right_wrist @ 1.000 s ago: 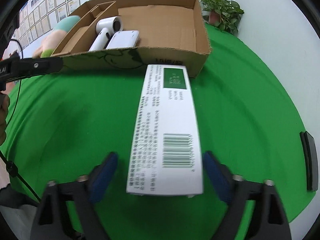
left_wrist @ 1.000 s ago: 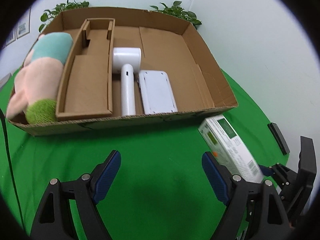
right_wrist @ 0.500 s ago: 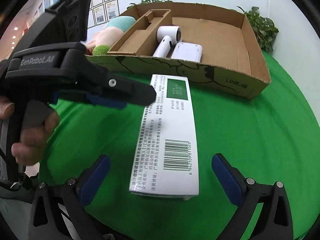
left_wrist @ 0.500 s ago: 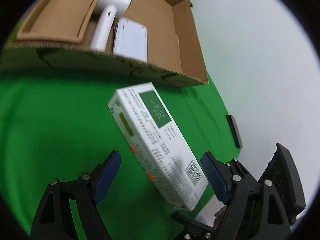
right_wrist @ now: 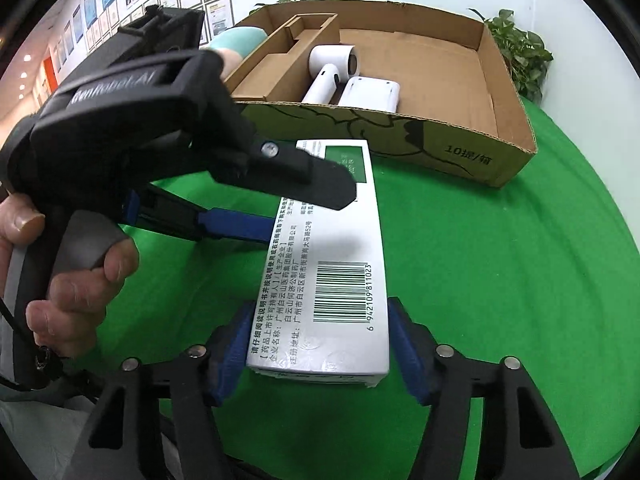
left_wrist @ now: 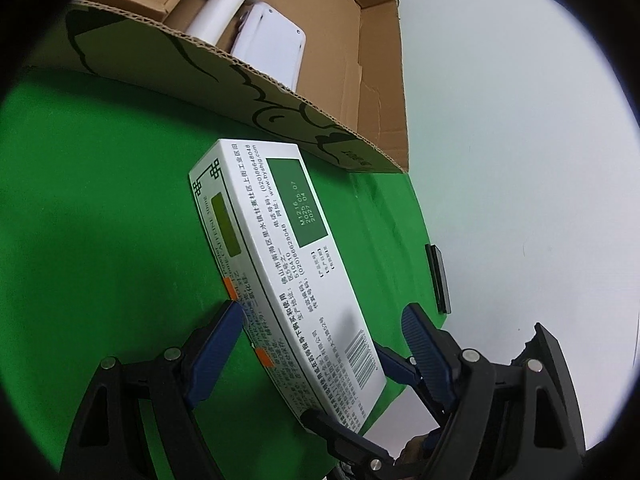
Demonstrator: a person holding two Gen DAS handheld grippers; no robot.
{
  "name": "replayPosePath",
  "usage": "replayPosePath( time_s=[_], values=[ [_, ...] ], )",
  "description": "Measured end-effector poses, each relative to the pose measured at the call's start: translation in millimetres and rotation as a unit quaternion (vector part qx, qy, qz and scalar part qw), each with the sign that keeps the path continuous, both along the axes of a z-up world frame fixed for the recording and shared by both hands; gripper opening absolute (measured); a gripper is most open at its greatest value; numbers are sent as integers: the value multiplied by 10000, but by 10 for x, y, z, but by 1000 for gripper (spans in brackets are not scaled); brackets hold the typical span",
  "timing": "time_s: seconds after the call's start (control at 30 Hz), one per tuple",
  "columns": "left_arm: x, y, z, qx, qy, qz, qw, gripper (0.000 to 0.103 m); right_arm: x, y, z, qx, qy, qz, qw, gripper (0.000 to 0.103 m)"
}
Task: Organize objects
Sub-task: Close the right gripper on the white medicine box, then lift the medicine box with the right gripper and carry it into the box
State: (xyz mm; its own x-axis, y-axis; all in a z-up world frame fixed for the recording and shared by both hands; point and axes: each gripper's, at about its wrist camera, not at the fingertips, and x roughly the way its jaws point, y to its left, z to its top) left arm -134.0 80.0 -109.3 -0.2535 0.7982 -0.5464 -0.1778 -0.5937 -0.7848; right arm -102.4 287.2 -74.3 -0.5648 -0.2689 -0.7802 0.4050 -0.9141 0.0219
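From the left wrist camera, the medicine box [left_wrist: 288, 288] sits between the blue fingers of the left gripper [left_wrist: 324, 332]. Its long axis runs away from the camera, the far end pointing toward the near wall of the cardboard box [left_wrist: 280, 92]. The box is tilted, showing one broad white printed face and a narrower side face. The left pad [left_wrist: 218, 344] lies against the side face; the right pad [left_wrist: 420, 340] stands a little apart from the broad face, so the jaws are partly open around it, and a firm grip cannot be told. Inside the cardboard box lie a white hair dryer [left_wrist: 224, 12] and a white flat device [left_wrist: 272, 48]. A black bar [left_wrist: 438, 280] lies on the green cloth [left_wrist: 100, 208].

From the right wrist camera, the right gripper [right_wrist: 320, 344] is closed on the medicine box [right_wrist: 332, 280] at its near, barcode end, both blue pads pressed on its long sides. The box points straight ahead at the cardboard box [right_wrist: 400, 136], held above the green cloth [right_wrist: 500, 280]. The left gripper [right_wrist: 308, 208] reaches in from the left across its middle, held by the left hand [right_wrist: 68, 280]. A plush toy [right_wrist: 236, 44] and a plant [right_wrist: 520, 52] show behind.
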Motion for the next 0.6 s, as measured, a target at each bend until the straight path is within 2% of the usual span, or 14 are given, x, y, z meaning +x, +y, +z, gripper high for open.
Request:
replayPosePath(
  time_s=[0.1,0.23,0.33,0.4,0.47,0.5,0.6],
  values=[
    [37,-8,-10,18,-28,76,10000,78,-20,56,21,-310,-89,-67,9995,61],
    [63,-21,-58,138,-199,130,9996,66,-85,209,39,-890,-301,-223,9953,60],
    [83,13,-85,224,-332,94,9992,66,-120,252,49,-1240,-435,-216,9911,60],
    [99,39,-85,219,-359,108,9991,64,-100,230,45,-1208,-413,-191,9916,60],
    [110,48,-66,150,-315,141,9993,45,-94,204,32,-1092,-382,-185,9931,60],
    [113,44,-54,124,-290,160,9994,40,-97,201,21,-1050,-385,-209,9935,60],
    [133,35,-1,197,-241,200,9993,40,-85,192,49,-1021,-292,-200,9941,59]
  ],
)
